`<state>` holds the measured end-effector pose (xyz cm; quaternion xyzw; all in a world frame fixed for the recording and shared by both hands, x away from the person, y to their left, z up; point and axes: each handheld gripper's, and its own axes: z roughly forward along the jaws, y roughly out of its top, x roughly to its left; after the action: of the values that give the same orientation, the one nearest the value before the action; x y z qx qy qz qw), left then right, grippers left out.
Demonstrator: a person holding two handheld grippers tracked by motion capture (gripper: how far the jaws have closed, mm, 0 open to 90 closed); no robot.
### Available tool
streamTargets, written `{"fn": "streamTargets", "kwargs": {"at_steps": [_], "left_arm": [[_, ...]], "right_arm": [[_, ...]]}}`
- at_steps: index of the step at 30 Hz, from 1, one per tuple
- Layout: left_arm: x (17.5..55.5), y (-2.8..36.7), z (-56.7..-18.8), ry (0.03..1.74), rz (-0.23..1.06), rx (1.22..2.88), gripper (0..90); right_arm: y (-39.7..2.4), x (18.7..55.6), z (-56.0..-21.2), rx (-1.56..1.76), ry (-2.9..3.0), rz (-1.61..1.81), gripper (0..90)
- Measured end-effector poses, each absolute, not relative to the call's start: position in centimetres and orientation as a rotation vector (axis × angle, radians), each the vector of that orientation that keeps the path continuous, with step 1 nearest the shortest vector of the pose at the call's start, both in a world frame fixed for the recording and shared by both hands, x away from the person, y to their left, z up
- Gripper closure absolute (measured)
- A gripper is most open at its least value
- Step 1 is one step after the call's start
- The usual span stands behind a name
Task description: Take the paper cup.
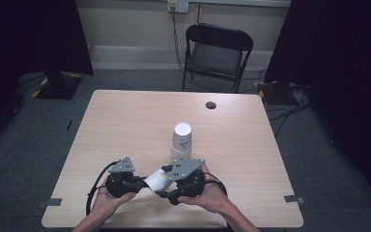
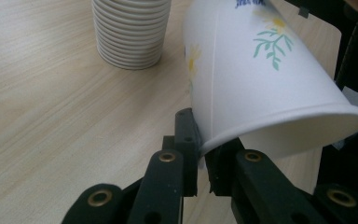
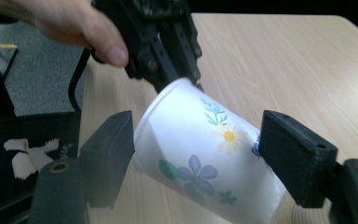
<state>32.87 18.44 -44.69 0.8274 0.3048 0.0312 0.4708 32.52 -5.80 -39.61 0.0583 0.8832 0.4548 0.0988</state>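
Near the front edge of the counter: both hands meet, each holding tongs, with one paper cup (image 1: 157,180) between them.
Left tongs (image 2: 200,161): closed tight on the rim of the paper cup, one jaw outside the wall and one inside the mouth, as the left gripper view shows.
Right tongs (image 3: 196,156): jaws spread wide, one on each side of the cup's body; the left jaw lies close against the cup wall, the right jaw stands a little off it, so no clamp.
Paper cup: white with printed flowers, a yellow daisy, a blue bloom and green leaves; it lies tilted, lifted off the counter (image 1: 125,125), its mouth toward the left tongs and its base toward the right tongs.
Left hand (image 1: 107,195): wraps the left tool from below; in the right gripper view its fingers (image 3: 81,28) sit on top of the black body.
Right hand (image 1: 207,193): cups the right tool, a grey three-cornered plate (image 1: 188,167) on top.
Cup stack (image 1: 181,140): a nested column of paper cups stands upright on the counter just beyond the right tongs, ribbed rims showing in the left gripper view.
Counter: pale wood grain, with a dark round hole (image 1: 211,105) near the far edge.
Beyond the counter: a black folding chair (image 1: 217,53) on grey carpet.
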Motion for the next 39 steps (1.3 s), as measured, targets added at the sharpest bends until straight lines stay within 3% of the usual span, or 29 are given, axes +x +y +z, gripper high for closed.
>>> {"fn": "streamTargets", "kwargs": {"at_steps": [10,20,25,39], "left_arm": [[33.1,18.9,-44.5,0.761,0.028,1.967,87.1],[33.1,18.7,-44.5,0.799,-0.021,1.904,87.9],[33.0,18.5,-44.4,0.814,-0.053,1.89,87.9],[32.6,18.9,-44.4,0.818,0.008,1.893,84.5]], "right_arm": [[-5.1,32.4,-40.9,0.106,2.662,1.241,18.1],[-4.4,32.0,-41.6,0.067,2.662,1.183,17.7],[-3.8,31.6,-42.0,0.046,2.629,1.125,18.8],[-3.4,31.7,-42.9,0.098,2.615,1.175,25.5]]}}
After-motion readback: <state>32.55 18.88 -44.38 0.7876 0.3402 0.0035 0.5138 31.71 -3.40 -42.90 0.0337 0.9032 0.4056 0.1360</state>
